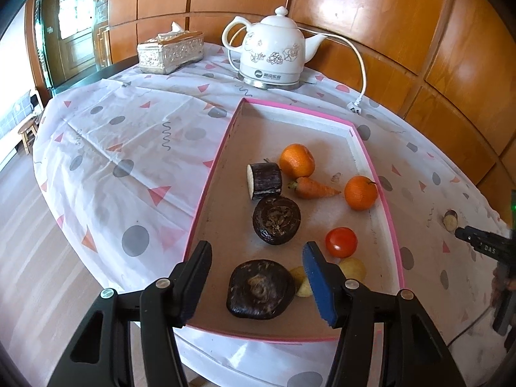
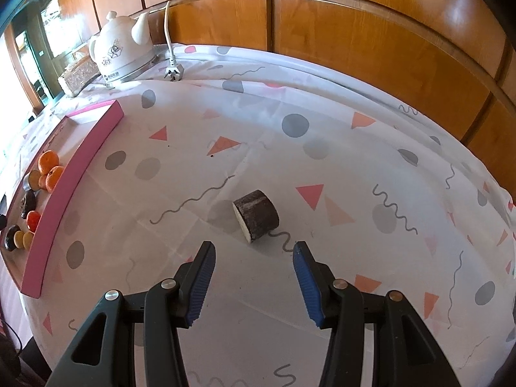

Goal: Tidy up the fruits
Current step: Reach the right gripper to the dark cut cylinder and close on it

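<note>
A pink-rimmed tray [image 1: 209,174] holds two oranges [image 1: 296,160], a carrot [image 1: 314,188], a tomato [image 1: 341,242], a dark sugarcane piece [image 1: 265,180], two dark water chestnuts [image 1: 276,220] and small yellow fruits [image 1: 353,267]. My left gripper [image 1: 256,277] is open and empty, just above the nearer chestnut [image 1: 259,290]. A second dark sugarcane piece [image 2: 256,214] lies on the cloth to the right of the tray [image 2: 77,167]. My right gripper [image 2: 253,277] is open and empty, just short of it. It also shows at the left wrist view's right edge [image 1: 450,219].
A white kettle [image 1: 274,54] with its cord and plug [image 1: 354,108] and a tissue box [image 1: 171,51] stand at the table's far side. Wooden wall panels [image 2: 354,32] run close behind. The patterned tablecloth [image 1: 129,148] drops off at the left edge.
</note>
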Motion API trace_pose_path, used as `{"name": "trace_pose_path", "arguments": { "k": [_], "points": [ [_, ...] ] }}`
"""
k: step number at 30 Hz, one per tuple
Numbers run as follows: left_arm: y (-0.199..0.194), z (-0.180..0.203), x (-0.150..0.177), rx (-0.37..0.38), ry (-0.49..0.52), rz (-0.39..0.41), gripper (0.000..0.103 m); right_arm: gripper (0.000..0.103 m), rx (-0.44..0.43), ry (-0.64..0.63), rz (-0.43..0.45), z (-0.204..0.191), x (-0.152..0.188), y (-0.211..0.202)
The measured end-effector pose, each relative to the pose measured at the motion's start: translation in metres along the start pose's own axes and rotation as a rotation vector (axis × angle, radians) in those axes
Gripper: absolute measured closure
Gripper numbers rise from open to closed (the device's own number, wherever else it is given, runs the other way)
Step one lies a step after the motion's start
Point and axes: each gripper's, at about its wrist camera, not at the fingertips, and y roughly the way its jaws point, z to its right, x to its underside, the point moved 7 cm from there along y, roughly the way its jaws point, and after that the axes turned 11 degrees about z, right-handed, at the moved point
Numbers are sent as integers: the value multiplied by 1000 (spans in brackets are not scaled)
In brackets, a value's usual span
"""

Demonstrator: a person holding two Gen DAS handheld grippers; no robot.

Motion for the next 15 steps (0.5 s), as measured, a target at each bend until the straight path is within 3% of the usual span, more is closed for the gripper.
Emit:
{"name": "trace_pose_path", "arguments": {
  "k": [15],
  "points": [
    [-6, -2, 0, 1, -4, 6, 44, 52, 10, -49, -14, -14, -6, 19]
  ]
}}
